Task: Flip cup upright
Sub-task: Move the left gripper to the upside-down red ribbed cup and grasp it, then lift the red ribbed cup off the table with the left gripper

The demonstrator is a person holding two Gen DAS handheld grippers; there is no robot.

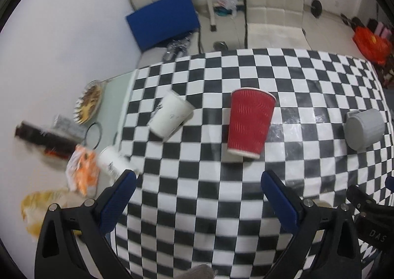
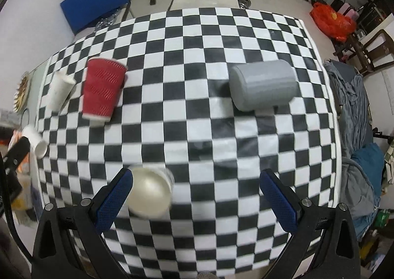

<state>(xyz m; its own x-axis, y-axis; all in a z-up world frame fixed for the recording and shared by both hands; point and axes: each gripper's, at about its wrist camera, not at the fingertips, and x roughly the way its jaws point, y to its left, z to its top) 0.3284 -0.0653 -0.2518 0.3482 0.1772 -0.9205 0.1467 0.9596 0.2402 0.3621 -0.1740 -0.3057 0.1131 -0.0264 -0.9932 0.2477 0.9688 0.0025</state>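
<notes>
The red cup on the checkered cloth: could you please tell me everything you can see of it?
The red cup is a ripple-walled paper cup with a pale rim and base edge. It stands upright on the checkered cloth, wide mouth up, its inside hidden. Nothing grips it: the left gripper hangs open in front of it. A white cup lies to its left, a grey mug to its right, both apart from it.

L gripper (image 1: 198, 189) hangs w/ jaws spread wide, nothing between. R gripper (image 2: 196, 186) same: wide apart, gripping nothing.
</notes>
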